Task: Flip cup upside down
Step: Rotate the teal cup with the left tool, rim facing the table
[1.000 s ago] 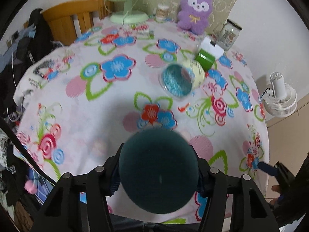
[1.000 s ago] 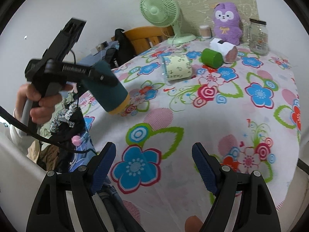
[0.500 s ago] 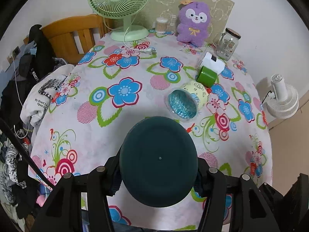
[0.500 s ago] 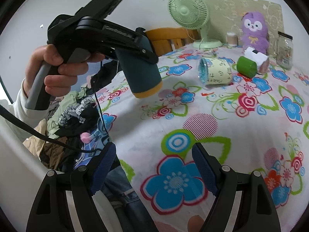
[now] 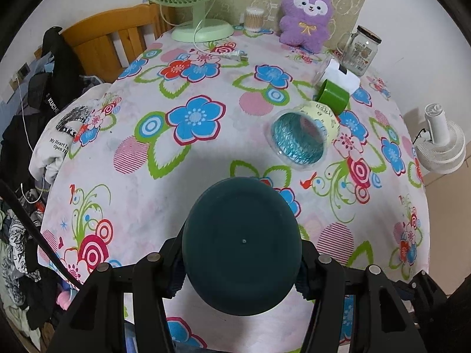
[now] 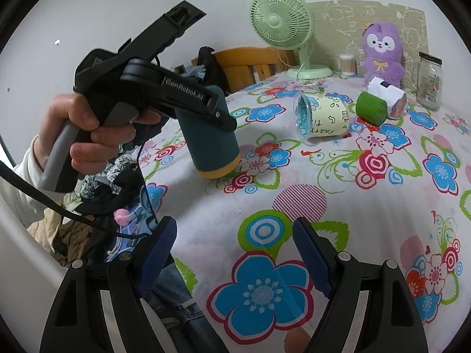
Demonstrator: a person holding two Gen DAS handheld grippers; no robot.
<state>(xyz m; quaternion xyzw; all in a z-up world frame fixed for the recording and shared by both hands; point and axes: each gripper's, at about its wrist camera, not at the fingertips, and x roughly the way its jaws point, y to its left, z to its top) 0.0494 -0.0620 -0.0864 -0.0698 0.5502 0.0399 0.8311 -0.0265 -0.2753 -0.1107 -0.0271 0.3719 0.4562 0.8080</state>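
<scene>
Right gripper: nearest the viewer, low over the table's near edge; its blue-padded fingers stand wide apart with nothing between them.
Left gripper: clenched on the sides of the dark teal cup, whose flat base faces the camera.
Left hand: wrapped around the gripper's grey handle, seen from the right wrist view.
Cup position: mouth down, slightly tilted, yellow rim at the bottom, at or just above the flowered tablecloth near the table's left edge; whether the rim touches the cloth cannot be told.
Middle of table: a pale yellow paper cup lies on its side, blue lining visible; just behind it a green cylinder and a white roll also lie down.
Far edge: a green desk fan, a small jar of cotton swabs, a purple plush toy and a glass jar stand upright.
Beyond the table: a wooden chair back.
</scene>
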